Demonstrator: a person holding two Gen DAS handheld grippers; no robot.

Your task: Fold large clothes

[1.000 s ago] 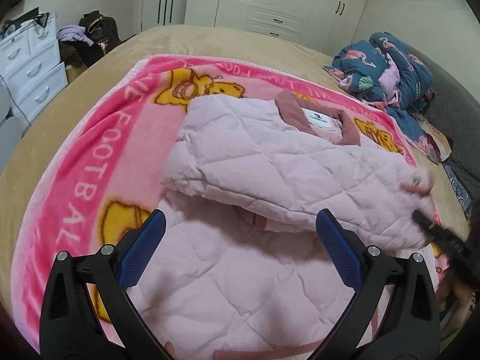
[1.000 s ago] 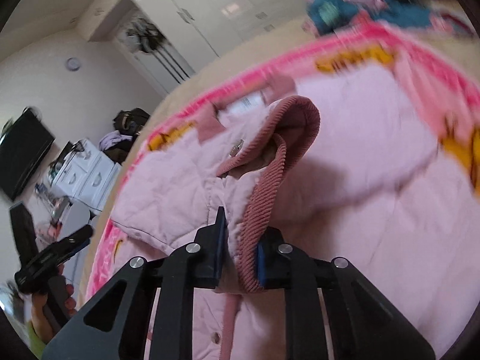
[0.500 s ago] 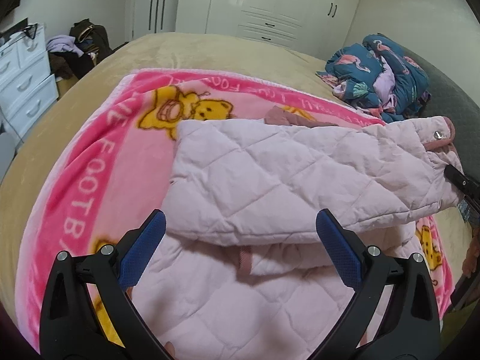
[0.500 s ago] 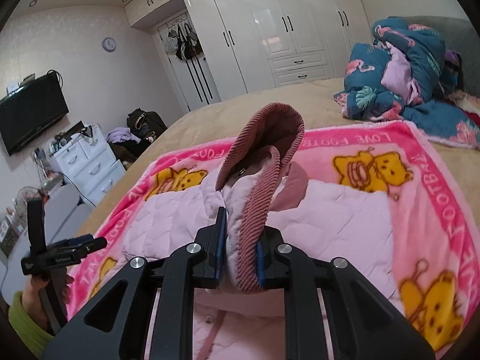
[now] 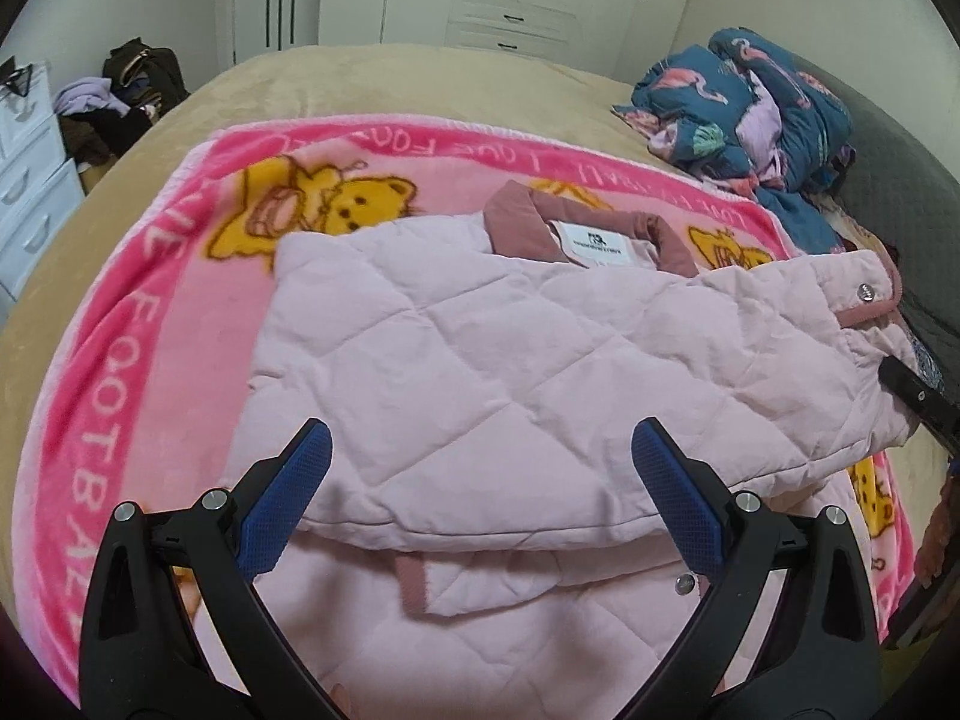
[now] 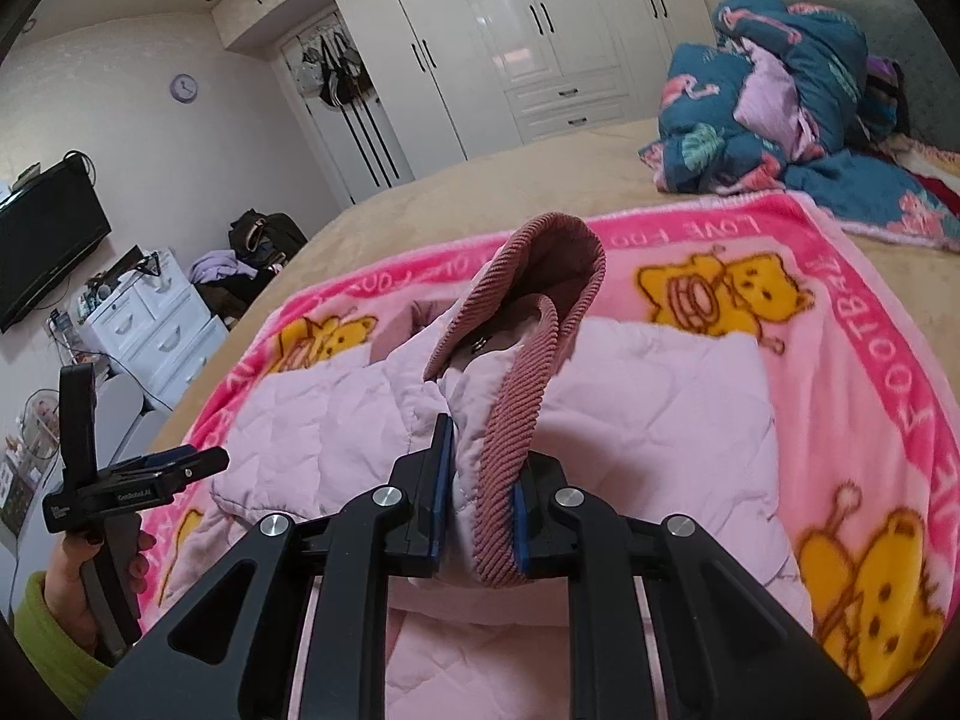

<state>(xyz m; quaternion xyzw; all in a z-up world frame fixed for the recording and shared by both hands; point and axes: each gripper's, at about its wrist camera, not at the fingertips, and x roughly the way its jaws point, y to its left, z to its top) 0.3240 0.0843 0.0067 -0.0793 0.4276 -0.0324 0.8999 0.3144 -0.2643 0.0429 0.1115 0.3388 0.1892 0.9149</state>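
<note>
A pale pink quilted jacket point(image 5: 480, 360) lies on a pink bear-print blanket point(image 5: 108, 360), its dusty-pink collar and white label point(image 5: 594, 240) at the far side. One sleeve stretches across the body toward the right. My right gripper point(image 6: 480, 468) is shut on that sleeve's corduroy-trimmed cuff point(image 6: 516, 372) and holds it up off the jacket; it shows as a black tip point(image 5: 906, 387) at the right edge of the left wrist view. My left gripper point(image 5: 486, 480) hovers open over the near part of the jacket with nothing between its blue pads point(image 5: 288, 504). It appears at the left, held by a hand point(image 6: 192, 462).
The blanket lies on a beige bed point(image 5: 360, 78). A blue flamingo-print duvet point(image 6: 780, 90) is heaped at the far right. White drawers point(image 6: 150, 324) and a dark bag with clothes point(image 5: 120, 96) stand left of the bed. White wardrobes point(image 6: 510, 48) line the back wall.
The right gripper has lifted the cuff and drawn the sleeve out across the jacket to the right. The left gripper has drifted over the jacket, still open. The collar label shows again.
</note>
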